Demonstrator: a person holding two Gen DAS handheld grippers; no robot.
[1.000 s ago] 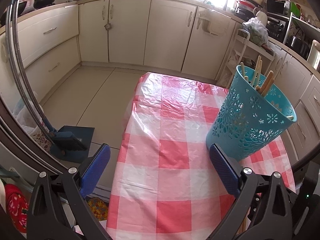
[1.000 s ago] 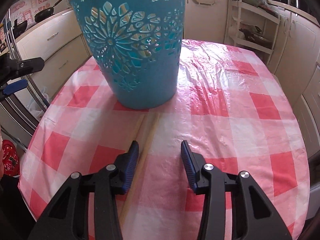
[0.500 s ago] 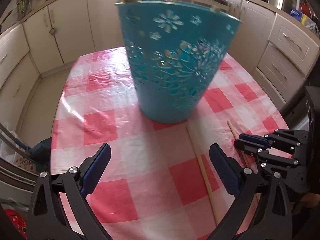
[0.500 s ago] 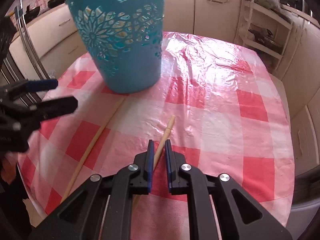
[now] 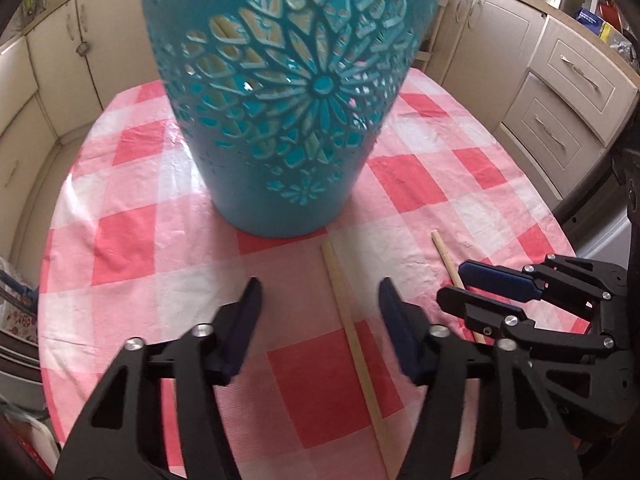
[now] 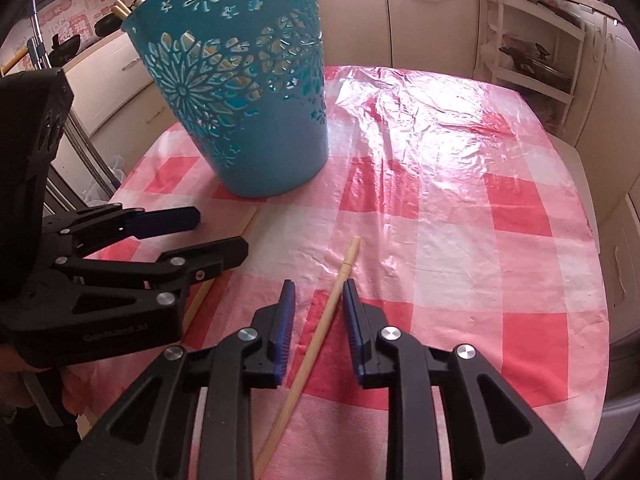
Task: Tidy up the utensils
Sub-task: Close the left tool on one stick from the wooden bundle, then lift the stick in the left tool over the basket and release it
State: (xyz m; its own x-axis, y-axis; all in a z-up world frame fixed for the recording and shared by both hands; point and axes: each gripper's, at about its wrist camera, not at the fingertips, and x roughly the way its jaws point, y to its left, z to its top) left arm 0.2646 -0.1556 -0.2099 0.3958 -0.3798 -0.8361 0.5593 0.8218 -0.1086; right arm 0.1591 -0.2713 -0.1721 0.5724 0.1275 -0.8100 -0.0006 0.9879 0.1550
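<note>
On the red-and-white checked tablecloth [image 6: 460, 208] in front of me stands a teal plastic basket [image 6: 240, 92] with flower-shaped cutouts, upright, with wooden sticks visible through its holes and one wooden tip poking above its rim at the far left. Two loose wooden chopsticks lie on the cloth on my side of it.

My left gripper [image 5: 320, 300] hovers low over the cloth with its blue-padded jaws spread wide. One wooden chopstick [image 5: 356, 344] lies between them, nearer the right finger, running from just short of the basket's base back toward me; neither pad touches it as far as I can see.

My right gripper [image 6: 318, 304] is beside the left one, to its right. Its jaws are only partly apart, straddling the other chopstick [image 6: 320, 332], which runs at a slant between them with its thicker end pointing toward the far side of the table. A narrow gap shows between the left pad and the stick; the right pad sits very close, and I cannot tell whether it touches. So the stick lies on the cloth, not clamped.

Cream kitchen cabinets [image 5: 560, 92] ring the table, and a white shelf rack [image 6: 532, 52] stands at the far right.
</note>
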